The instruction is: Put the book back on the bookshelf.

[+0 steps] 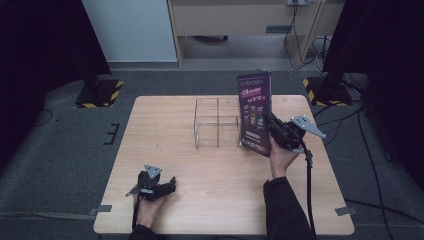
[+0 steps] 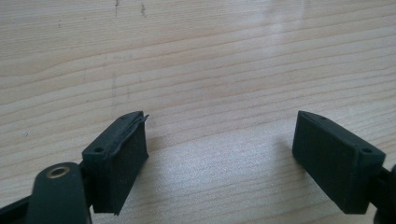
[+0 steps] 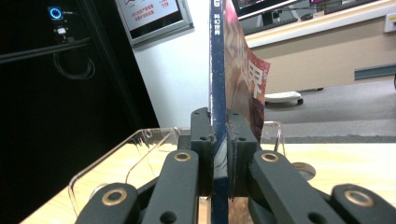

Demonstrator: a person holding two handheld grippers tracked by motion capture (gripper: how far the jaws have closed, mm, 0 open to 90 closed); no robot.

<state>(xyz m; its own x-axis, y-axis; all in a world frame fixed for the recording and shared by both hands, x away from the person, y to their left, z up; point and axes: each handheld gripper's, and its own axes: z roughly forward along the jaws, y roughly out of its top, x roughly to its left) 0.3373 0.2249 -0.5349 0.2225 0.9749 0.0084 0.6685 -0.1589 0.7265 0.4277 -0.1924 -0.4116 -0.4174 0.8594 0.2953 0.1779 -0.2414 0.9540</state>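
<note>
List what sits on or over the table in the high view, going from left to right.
left gripper → clear acrylic rack → purple magazine → right gripper, whose jaws are clamped on the magazine's edge.

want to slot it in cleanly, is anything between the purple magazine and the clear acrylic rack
Nothing visible. The right tongs hold the thin purple magazine upright at the right end of the clear acrylic divider rack, whose compartments look empty. The left tongs rest open on the wooden table, well clear.
</note>
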